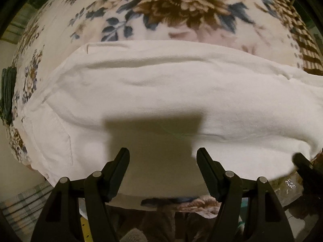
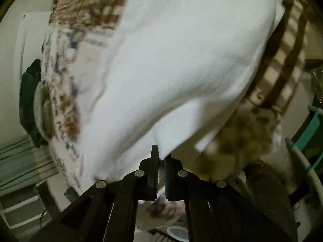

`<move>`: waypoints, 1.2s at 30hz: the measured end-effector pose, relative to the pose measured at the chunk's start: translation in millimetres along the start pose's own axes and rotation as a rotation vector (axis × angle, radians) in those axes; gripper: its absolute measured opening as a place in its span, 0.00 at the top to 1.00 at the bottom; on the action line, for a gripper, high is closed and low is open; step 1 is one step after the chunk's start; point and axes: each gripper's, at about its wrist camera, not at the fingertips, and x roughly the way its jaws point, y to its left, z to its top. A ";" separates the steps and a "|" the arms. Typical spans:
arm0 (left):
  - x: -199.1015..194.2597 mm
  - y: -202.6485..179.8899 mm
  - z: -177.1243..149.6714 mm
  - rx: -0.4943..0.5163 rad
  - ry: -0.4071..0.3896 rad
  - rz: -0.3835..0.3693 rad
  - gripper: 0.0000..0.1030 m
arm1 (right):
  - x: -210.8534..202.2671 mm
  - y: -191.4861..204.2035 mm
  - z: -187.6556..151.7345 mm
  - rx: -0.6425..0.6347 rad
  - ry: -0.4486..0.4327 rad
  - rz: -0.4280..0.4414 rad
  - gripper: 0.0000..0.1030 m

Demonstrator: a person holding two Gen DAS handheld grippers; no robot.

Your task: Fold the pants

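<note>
White pants (image 1: 161,88) lie folded across a floral blanket (image 1: 173,6), a back pocket at their left end. My left gripper (image 1: 163,154) is open and empty just above the pants' near edge, casting a shadow on them. In the right wrist view the pants (image 2: 181,60) fill the middle, blurred. My right gripper (image 2: 161,153) is shut on the pants' near edge, with white cloth pinched between the toothed pads. The right gripper's finger (image 1: 304,165) shows at the pants' right end in the left wrist view.
The blanket has a brown checked border (image 1: 302,40) at the right, also in the right wrist view (image 2: 282,64). Dark green cloth (image 1: 8,92) lies at the left edge. A teal and white frame (image 2: 310,133) stands right. Clutter lies below the bed's edge.
</note>
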 end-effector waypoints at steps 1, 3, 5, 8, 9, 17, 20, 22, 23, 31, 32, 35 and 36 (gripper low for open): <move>-4.4 -0.4 6.5 0.003 -0.003 -0.003 0.35 | -7.8 1.5 -2.7 -0.017 0.003 -0.019 0.96; -6.4 -2.9 4.6 0.010 -0.009 -0.003 0.35 | -8.6 -6.5 -5.6 -0.028 0.031 -0.077 0.95; -5.5 -6.2 3.7 0.015 -0.004 -0.005 0.35 | 10.3 -18.6 1.6 -0.025 0.091 -0.138 0.75; -8.6 -16.6 6.4 0.027 -0.013 -0.014 0.35 | 8.7 -34.6 19.2 0.019 0.058 -0.138 0.43; -12.8 -28.0 11.5 0.035 -0.021 -0.013 0.35 | -4.3 -41.5 25.6 0.028 0.008 -0.130 0.41; -20.2 -93.5 22.9 0.089 -0.046 -0.073 0.35 | -92.9 -110.9 88.6 0.165 -0.340 -0.089 0.41; -19.3 -125.0 26.0 0.122 -0.051 -0.077 0.35 | -98.7 -127.4 118.7 0.199 -0.396 -0.080 0.41; -19.0 -142.1 27.2 0.148 -0.056 -0.078 0.35 | -90.6 -131.5 133.3 0.225 -0.380 -0.050 0.42; -19.3 -150.4 27.8 0.161 -0.059 -0.078 0.35 | -83.0 -130.4 143.4 0.243 -0.376 -0.028 0.46; -25.2 -188.7 25.1 0.212 -0.073 -0.061 0.35 | -99.4 -105.7 135.7 0.185 -0.503 -0.094 0.90; -25.8 -189.5 25.2 0.212 -0.071 -0.061 0.35 | -105.7 -108.3 132.3 0.193 -0.509 -0.094 0.90; -20.6 -189.0 27.9 0.212 -0.065 -0.059 0.35 | -108.9 -118.1 125.1 0.198 -0.480 -0.111 0.89; -19.5 -189.7 28.6 0.212 -0.062 -0.057 0.35 | -105.1 -121.0 125.6 0.188 -0.464 -0.103 0.88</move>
